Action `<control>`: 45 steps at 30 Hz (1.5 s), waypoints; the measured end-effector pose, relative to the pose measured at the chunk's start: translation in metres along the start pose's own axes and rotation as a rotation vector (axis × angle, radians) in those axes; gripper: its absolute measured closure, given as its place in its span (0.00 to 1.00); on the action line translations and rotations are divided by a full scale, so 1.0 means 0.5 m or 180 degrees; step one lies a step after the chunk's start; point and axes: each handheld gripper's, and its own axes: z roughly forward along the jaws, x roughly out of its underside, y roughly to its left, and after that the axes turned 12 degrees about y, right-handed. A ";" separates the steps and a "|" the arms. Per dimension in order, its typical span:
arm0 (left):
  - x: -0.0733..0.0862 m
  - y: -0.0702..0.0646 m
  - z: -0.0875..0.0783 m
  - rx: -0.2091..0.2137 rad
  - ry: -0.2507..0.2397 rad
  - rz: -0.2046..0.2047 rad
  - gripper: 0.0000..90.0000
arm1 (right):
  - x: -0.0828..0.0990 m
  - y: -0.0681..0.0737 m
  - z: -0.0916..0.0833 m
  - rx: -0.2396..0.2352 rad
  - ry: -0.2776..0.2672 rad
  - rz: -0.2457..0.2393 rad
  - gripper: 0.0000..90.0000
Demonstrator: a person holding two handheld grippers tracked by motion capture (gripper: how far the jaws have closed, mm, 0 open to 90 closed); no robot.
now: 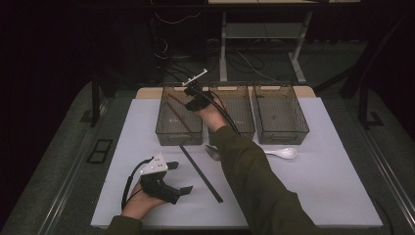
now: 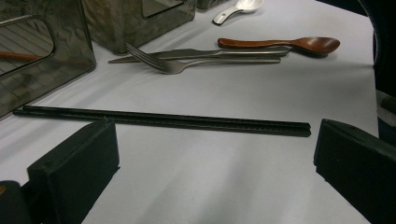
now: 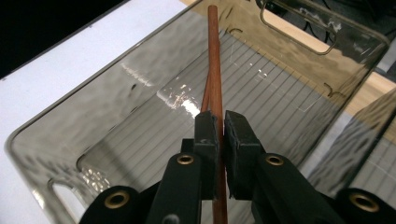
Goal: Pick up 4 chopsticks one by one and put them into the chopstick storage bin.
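My right gripper [image 1: 195,100] hangs over the left smoky plastic bin [image 1: 179,141] at the back of the white mat. In the right gripper view its jaws [image 3: 219,122] are shut on a brown wooden chopstick [image 3: 214,56] that points down into the ribbed bin [image 3: 116,107], with a second brown stick close beside it. My left gripper [image 1: 182,177] rests at the mat's near left, open with nothing between its jaws [image 2: 215,149]. A pair of black chopsticks [image 2: 163,120] lies just beyond it, running diagonally across the mat [image 1: 200,173].
Middle bin [image 1: 242,117] and right bin [image 1: 280,117] stand beside the left one. A fork [image 2: 173,65], a knife [image 2: 201,53], a wooden spoon [image 2: 289,43] and a white spoon [image 1: 284,153] lie in front of the bins. The mat [image 1: 318,186] ends at dark floor.
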 end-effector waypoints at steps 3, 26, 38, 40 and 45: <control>-0.001 -0.001 -0.001 0.0011 -0.0017 -0.0009 0.00 | -0.008 0.004 0.017 0.0048 0.0052 0.0011 0.93; -0.002 -0.001 0.001 0.0011 0.0003 0.0017 0.00 | -0.006 0.011 0.007 -0.0147 -0.0096 -0.0049 0.52; -0.002 -0.003 0.003 0.0004 0.0011 -0.0008 0.00 | 0.064 -0.010 -0.060 -0.0354 -0.0239 -0.0165 0.37; -0.002 -0.002 0.003 -0.0007 0.0018 0.0004 0.00 | 0.081 -0.017 -0.075 -0.0395 -0.0304 -0.0145 0.36; -0.001 -0.001 0.002 -0.0031 0.0038 0.0006 0.00 | 0.122 -0.039 -0.112 -0.0584 -0.0480 -0.0162 0.28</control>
